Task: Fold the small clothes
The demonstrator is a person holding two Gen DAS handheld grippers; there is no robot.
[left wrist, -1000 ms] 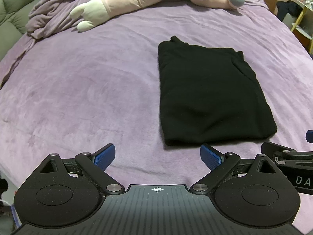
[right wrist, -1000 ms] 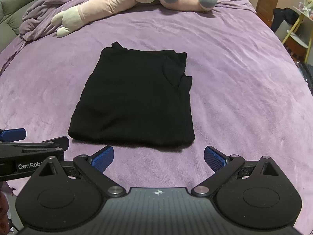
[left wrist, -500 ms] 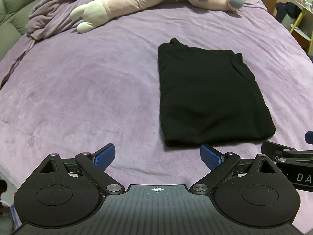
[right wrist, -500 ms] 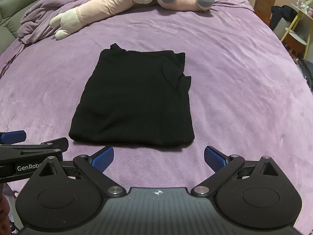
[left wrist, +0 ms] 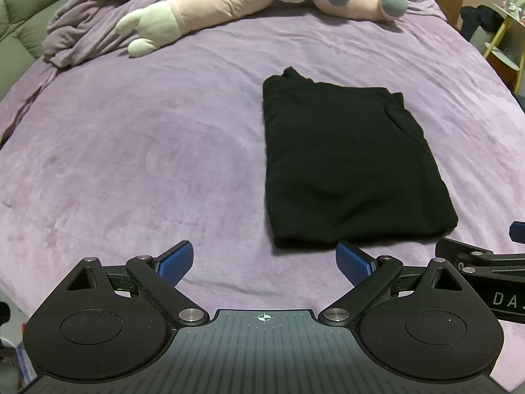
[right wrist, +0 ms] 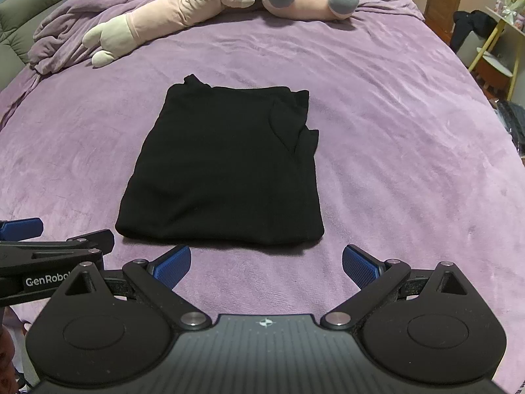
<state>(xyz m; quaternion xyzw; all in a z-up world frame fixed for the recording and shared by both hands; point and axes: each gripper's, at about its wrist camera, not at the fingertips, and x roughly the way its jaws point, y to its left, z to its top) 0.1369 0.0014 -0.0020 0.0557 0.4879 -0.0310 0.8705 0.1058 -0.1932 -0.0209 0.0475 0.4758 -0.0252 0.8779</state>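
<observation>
1. Black garment [right wrist: 223,167]: folded into a rough rectangle, flat on the purple bedspread [right wrist: 393,151], at 12 o'clock from the right gripper [right wrist: 266,262] and 1 o'clock from the left gripper [left wrist: 265,261].
2. Both grippers: fingers spread wide apart, holding nothing, just short of the garment's near edge.
3. Handling (a judgement): soft, light, limp knit; layers may slip apart. Take hold at the two near corners, pinching all layers together.
4. View differences: the right wrist shows a loose flap at the garment's 2 o'clock side more plainly; the left wrist shows the straight 9 o'clock edge. A plush toy [left wrist: 203,16] lies at the bed's far end.
</observation>
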